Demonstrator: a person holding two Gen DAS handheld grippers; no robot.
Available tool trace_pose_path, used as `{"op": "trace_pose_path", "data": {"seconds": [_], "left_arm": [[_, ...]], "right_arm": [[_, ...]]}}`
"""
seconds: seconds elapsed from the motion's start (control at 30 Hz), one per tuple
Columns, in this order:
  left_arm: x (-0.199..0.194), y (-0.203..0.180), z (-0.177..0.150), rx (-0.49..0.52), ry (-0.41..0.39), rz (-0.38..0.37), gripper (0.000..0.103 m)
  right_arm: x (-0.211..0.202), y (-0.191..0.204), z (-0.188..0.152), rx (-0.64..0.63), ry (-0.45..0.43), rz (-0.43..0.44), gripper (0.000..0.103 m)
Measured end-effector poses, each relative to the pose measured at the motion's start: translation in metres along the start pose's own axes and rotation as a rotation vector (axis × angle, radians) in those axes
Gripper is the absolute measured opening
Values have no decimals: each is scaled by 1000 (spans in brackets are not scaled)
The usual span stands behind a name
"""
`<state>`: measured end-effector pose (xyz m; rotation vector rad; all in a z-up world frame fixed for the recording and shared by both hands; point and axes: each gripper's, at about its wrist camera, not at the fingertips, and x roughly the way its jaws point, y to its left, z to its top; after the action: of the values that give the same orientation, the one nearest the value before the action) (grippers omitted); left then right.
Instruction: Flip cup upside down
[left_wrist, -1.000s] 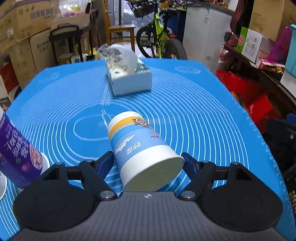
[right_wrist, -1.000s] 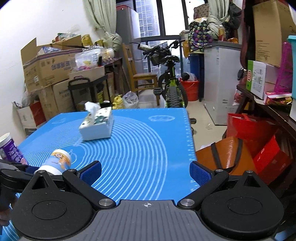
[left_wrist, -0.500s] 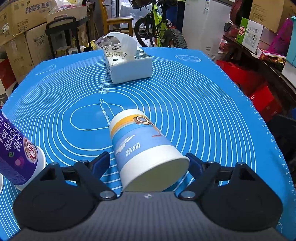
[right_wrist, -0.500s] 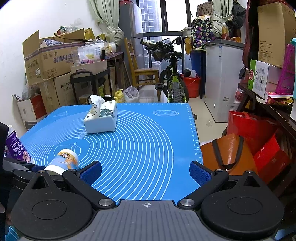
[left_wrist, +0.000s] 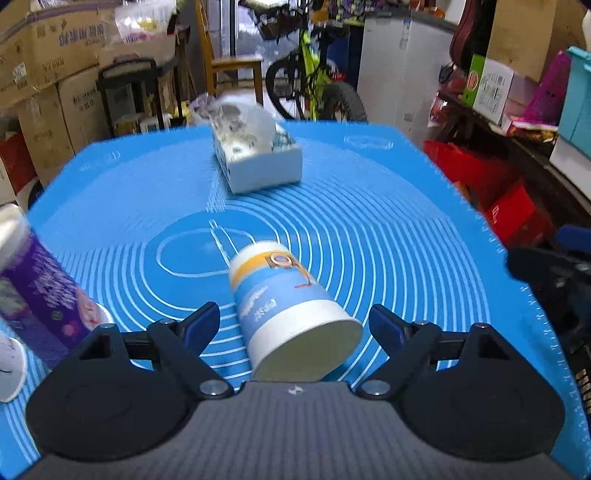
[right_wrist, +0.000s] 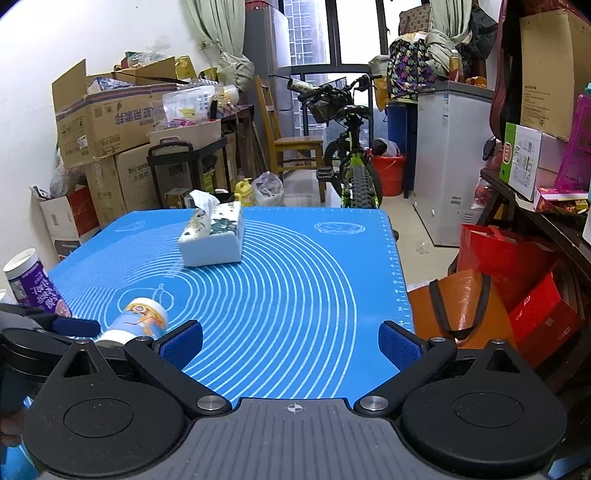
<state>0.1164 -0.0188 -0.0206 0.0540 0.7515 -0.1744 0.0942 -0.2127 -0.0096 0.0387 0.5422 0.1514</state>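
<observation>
Between the two blue-padded fingers of my left gripper lies the paper cup, tipped on its side on the blue mat that covers the surface, its wide open mouth turned toward my camera and its narrower base pointing away toward the mat's middle. Those fingers are spread wide, with a gap showing on each side of the cup, so I have hold of nothing there. To the cup's left stands a purple cup, leaning in the fisheye view. Farther back on the mat rests a tissue box with a tissue sticking up from its top. My right gripper hangs over the near right part of the mat, its fingers fully apart and empty; from that side the cup appears low at the left, beside the left gripper's fingertip. Beyond the surface stands a bicycle.
</observation>
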Motion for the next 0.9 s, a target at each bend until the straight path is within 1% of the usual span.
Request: {"op": "trace_pose_path", "data": {"seconds": [0.1, 0.23, 0.27, 0.4, 0.5, 0.7, 0.9], "left_arm": [[-21, 5, -1, 2, -35, 11, 88], [-45, 18, -7, -7, -69, 27, 96], [-49, 21, -9, -10, -74, 34, 96], [-57, 33, -18, 10, -77, 57, 96], [-59, 43, -24, 13, -76, 65, 96], [-53, 65, -33, -5, -39, 70, 96], [-47, 84, -37, -43, -26, 85, 96]], "right_arm": [[-6, 7, 1, -9, -3, 11, 101], [-11, 21, 2, -30, 4, 28, 101], [-12, 25, 2, -34, 10, 33, 101], [-10, 43, 6, -45, 56, 64, 101], [-2, 60, 14, -86, 96, 81, 101], [35, 97, 40, -164, 240, 159, 101], [90, 126, 61, -197, 411, 212, 100]]}}
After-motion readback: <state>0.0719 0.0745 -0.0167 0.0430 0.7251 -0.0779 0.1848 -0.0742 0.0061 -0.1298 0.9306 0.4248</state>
